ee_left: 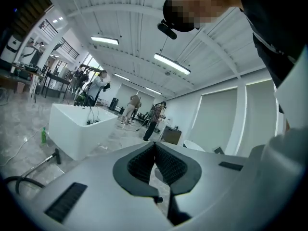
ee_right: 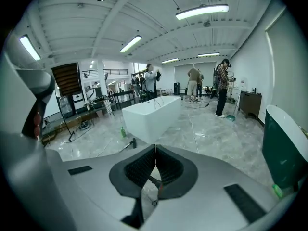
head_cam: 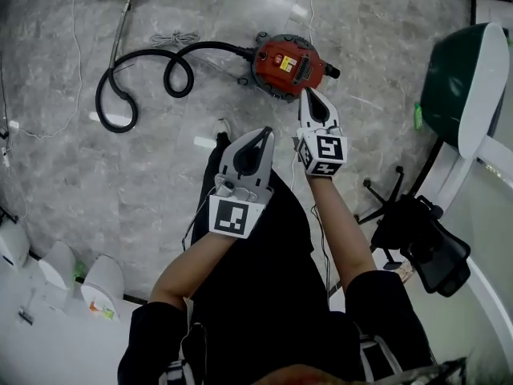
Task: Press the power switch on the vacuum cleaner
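Head view: vacuum cleaner [head_cam: 285, 64] just beyond the right gripper [head_cam: 309, 94], fingers together; left gripper [head_cam: 266, 132], likewise together, farther off.

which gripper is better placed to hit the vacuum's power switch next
Right, probably. In the head view the right gripper, jaws shut, points at the red vacuum cleaner with its tips just short of the body. The left gripper, also shut, sits farther back from it.
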